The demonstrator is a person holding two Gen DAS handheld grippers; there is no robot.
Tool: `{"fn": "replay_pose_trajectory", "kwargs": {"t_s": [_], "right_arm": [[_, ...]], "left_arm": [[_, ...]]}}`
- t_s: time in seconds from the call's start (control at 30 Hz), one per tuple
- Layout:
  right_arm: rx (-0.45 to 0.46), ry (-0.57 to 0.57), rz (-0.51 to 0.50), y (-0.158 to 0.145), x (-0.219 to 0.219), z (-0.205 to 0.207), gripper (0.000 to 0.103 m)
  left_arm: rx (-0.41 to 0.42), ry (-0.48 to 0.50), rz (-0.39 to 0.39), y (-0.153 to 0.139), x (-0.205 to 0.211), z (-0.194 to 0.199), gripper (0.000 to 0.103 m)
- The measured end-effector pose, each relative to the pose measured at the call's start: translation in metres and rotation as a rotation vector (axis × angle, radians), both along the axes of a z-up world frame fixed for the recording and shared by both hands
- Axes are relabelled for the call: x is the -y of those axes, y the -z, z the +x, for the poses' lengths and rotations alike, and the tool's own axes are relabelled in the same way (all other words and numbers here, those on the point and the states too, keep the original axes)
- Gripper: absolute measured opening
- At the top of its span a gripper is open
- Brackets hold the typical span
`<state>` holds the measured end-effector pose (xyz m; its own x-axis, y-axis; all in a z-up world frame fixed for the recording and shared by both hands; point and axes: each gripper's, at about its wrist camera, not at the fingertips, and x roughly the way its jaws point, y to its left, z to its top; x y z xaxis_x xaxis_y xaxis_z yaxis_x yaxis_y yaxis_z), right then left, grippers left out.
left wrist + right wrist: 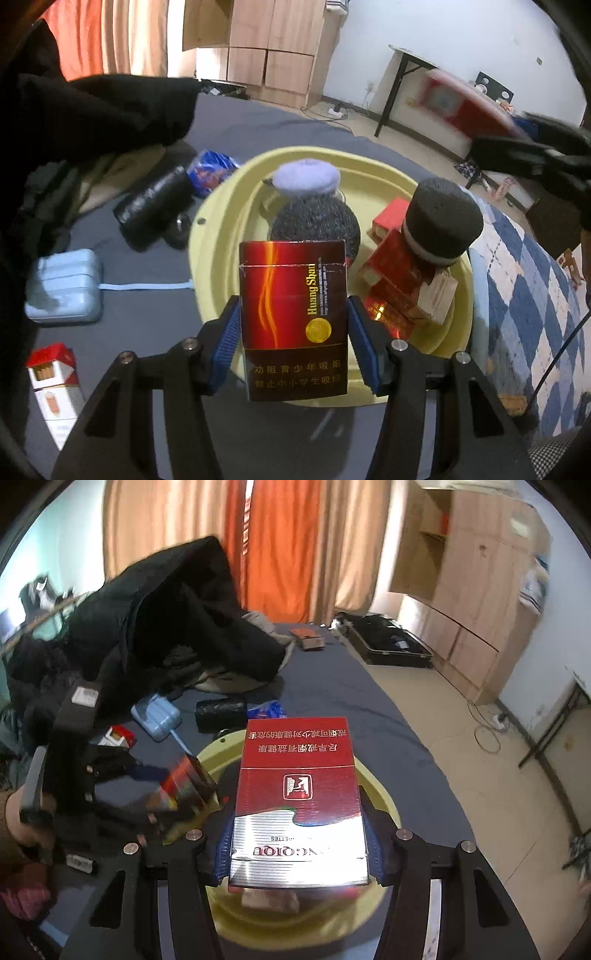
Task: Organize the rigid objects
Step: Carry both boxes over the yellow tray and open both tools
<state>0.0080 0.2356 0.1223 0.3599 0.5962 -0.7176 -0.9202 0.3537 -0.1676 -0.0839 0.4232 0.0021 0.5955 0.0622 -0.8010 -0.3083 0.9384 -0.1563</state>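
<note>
HuangShan pack (293, 317) clamped left, red-silver pack (298, 805) right, seemingly over basin (221, 206).

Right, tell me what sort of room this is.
Most likely a bedroom: a bed with a dark sheet, a wooden wardrobe, orange curtains, and a black coat dumped on the bed.

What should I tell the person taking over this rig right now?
Left tongs: shut on a dark red Huang Shan cigarette pack, held over the pale yellow plastic basin.
Right tongs: shut on a red and silver cigarette pack, also above the basin.
Done: several red boxes and foam-topped cylinders already sit in the basin.
Left: drop both packs in, then collect the open red and white cigarette pack, light blue case and black cylinder from the dark bedsheet.
</note>
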Motion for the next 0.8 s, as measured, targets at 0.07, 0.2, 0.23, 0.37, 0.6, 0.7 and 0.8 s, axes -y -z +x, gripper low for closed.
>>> {"fn": "replay_pose_trajectory", "kwargs": {"t_s": [0.07, 0.2, 0.23, 0.37, 0.6, 0.7, 0.8], "right_arm": [[-0.006, -0.002, -0.085, 0.012, -0.033, 0.005, 0.055], [-0.005, 0.008, -0.168, 0.038, -0.076, 0.016, 0.055], [-0.006, 0.012, -0.174, 0.041, -0.085, 0.02, 0.055], [-0.027, 0.025, -0.186, 0.055, -0.089, 0.025, 0.055], [-0.018, 0.075, 0.0, 0.037, -0.053, 0.018, 0.095], [-0.07, 0.106, 0.126, 0.019, -0.011, 0.014, 0.103], [-0.07, 0.082, 0.165, 0.026, 0.042, 0.007, 0.103]], "left_arm": [[0.008, 0.011, -0.013, 0.004, 0.0, 0.003, 0.058], [0.027, 0.002, -0.03, 0.011, -0.005, 0.005, 0.058], [0.028, -0.003, -0.041, 0.013, -0.007, 0.006, 0.058], [0.051, -0.013, -0.049, 0.018, -0.008, 0.004, 0.065], [0.202, -0.03, 0.057, -0.003, 0.005, -0.015, 0.103], [0.253, -0.028, 0.067, -0.021, 0.011, -0.029, 0.103], [0.252, -0.044, 0.043, -0.022, 0.024, -0.043, 0.103]]}}
